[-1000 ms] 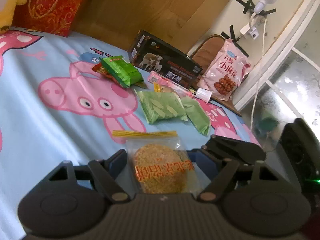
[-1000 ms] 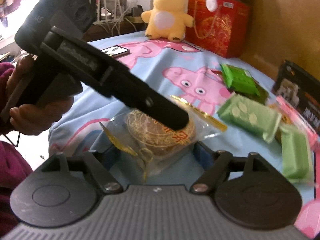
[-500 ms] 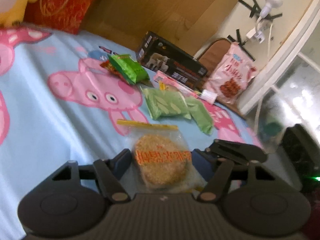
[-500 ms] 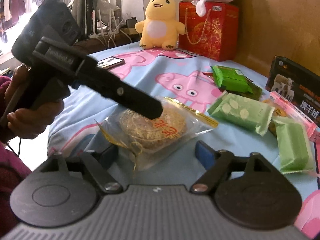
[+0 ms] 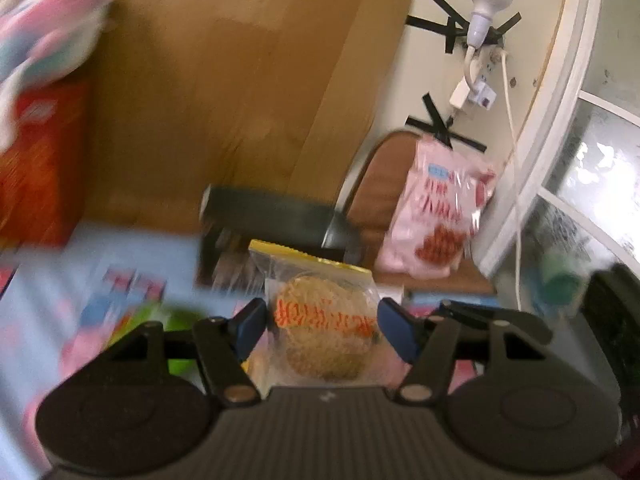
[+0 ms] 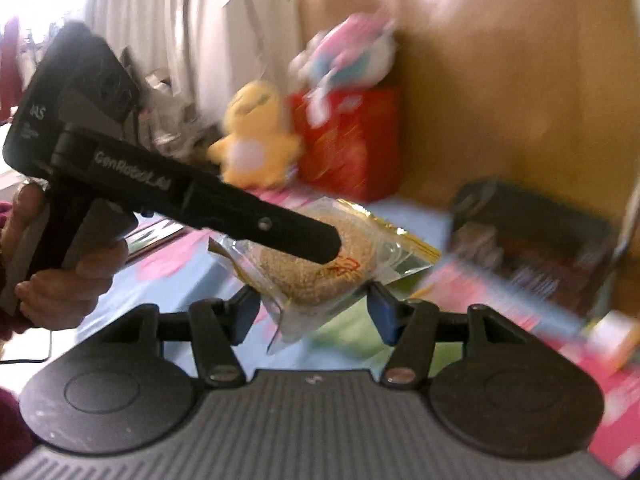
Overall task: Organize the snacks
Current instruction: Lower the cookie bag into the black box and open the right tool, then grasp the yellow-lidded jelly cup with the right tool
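We hold the left gripper (image 5: 322,326) closed around a clear packet (image 5: 320,320) with a round sesame cake inside. Its blue fingertips (image 5: 250,326) press the packet from the left and right sides. The packet is lifted off the bed and sits between the fingers in the left wrist view. Its long axis runs away from us, and the yellow sealed strip at its far end points toward the black box (image 5: 272,228) beyond. The orange lettering across the cake reads upside down to us.

In the right wrist view, our left gripper (image 6: 320,246) comes in from the left as a long black bar held in a hand (image 6: 60,280), and its tip lies over the packet (image 6: 320,264). There the packet tilts, with the gold strip at the upper right and a crumpled clear corner hanging low and near. The right gripper (image 6: 316,314) hangs just under and near the packet with its blue fingertips (image 6: 382,312) spread wide. They appear to stand apart from the wrapper on both sides, though blur makes contact hard to judge.

Much of the background is smeared. We can make out a blue and pink bedsheet (image 6: 188,276), a yellow plush toy (image 6: 256,148), a red gift bag (image 6: 356,140), and a pink snack bag (image 5: 440,208) leaning on a brown chair (image 5: 380,184) at the far right. Green wrappers (image 6: 352,336) show as a blur beneath the right gripper.
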A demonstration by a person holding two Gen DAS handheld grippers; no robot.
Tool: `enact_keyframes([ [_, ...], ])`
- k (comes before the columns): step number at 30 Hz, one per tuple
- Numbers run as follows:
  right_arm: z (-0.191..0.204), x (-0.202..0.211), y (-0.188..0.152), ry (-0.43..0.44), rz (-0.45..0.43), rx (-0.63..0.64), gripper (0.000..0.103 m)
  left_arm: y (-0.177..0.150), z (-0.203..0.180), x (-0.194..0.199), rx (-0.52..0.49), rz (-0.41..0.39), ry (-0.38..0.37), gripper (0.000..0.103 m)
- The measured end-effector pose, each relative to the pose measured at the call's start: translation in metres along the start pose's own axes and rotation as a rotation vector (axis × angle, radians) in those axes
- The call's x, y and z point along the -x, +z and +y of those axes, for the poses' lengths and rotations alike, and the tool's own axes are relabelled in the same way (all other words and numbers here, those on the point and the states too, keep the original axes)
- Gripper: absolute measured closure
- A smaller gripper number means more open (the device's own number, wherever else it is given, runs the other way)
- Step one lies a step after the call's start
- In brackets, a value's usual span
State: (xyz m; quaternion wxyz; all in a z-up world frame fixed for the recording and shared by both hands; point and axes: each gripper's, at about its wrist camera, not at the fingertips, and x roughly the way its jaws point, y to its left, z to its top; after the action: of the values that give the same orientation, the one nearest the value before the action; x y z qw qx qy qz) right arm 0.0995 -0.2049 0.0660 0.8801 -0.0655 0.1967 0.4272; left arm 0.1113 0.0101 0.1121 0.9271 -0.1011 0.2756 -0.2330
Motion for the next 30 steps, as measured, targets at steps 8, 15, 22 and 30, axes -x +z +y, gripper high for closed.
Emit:
enact_keyframes([
  [8,-0.101,-0.049,0.037,-0.244,0.006,-0.046,0.041,0.069,0.013,-0.136,0.012,0.055,-0.010,0.040],
  [15,-0.164,-0.067,0.043,-0.267,0.008,-0.334,0.034,0.066,0.036,-0.150,0.077,0.035,0.026,0.037],
  [22,-0.189,-0.010,0.026,-0.366,-0.038,-0.499,0.034,0.040,0.066,-0.081,0.122,-0.037,0.120,0.033],
  [30,-0.164,0.017,-0.029,-0.480,0.073,-0.444,0.035,-0.034,0.066,-0.029,0.139,0.000,0.105,0.033],
])
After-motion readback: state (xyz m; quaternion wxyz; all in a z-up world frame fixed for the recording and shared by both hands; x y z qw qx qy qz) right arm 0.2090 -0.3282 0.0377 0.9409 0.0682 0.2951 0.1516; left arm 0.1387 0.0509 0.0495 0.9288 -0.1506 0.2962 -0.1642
